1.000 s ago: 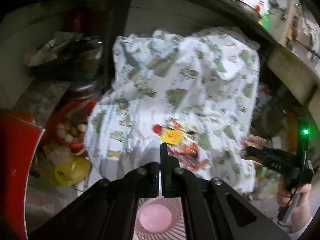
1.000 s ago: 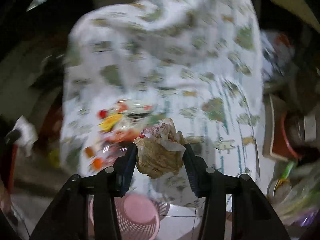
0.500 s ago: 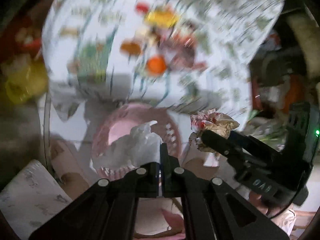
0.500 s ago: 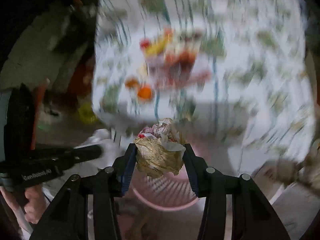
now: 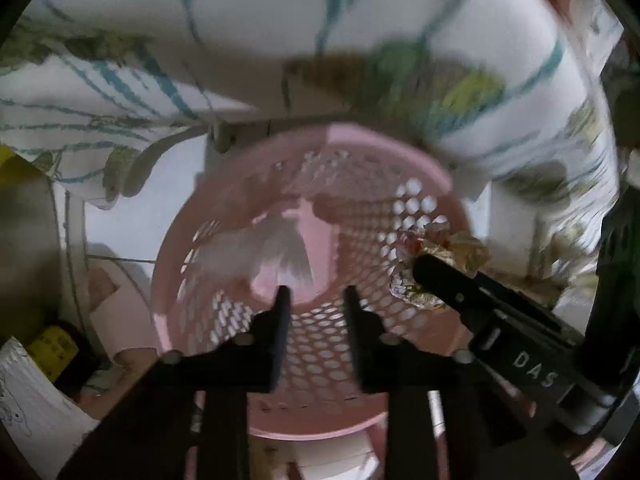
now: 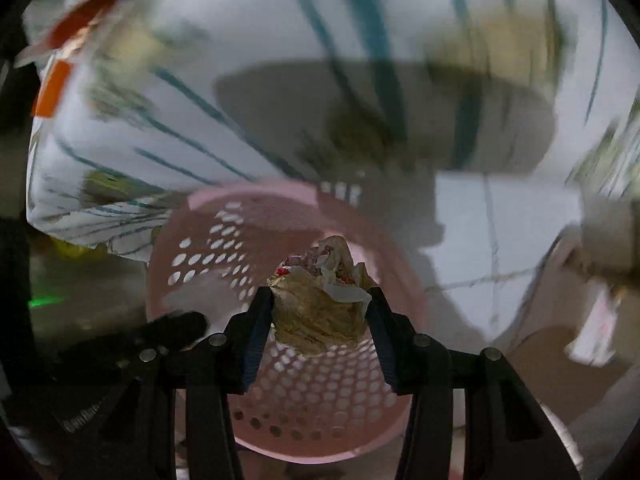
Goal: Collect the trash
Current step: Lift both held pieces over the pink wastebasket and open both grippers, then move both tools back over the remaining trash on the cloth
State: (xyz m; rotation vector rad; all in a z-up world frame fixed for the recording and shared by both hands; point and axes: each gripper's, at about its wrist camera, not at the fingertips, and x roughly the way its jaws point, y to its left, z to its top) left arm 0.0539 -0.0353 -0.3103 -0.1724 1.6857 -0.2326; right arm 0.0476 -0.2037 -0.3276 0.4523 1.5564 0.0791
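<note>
my right hand-held gripper [image 6: 318,312] is clenched on a crumpled wrapper [image 6: 320,300] over the pink basket [image 6: 280,392]; my left hand-held gripper [image 5: 314,300] has just been opening, nothing between its jaws, a white tissue [image 5: 260,252] blurred inside the basket. release off-centre and the wrapper may clip the rim. the tablecloth [image 5: 120,80] hangs close beyond, leaving little room.

A pink perforated basket [image 5: 404,216] stands upright on the floor, mouth open. A blurred white tissue [image 5: 256,252] is inside it, apparently in mid-air. A crumpled brown-and-white wrapper wad [image 6: 320,304] with red specks hangs above the basket's opening.
</note>
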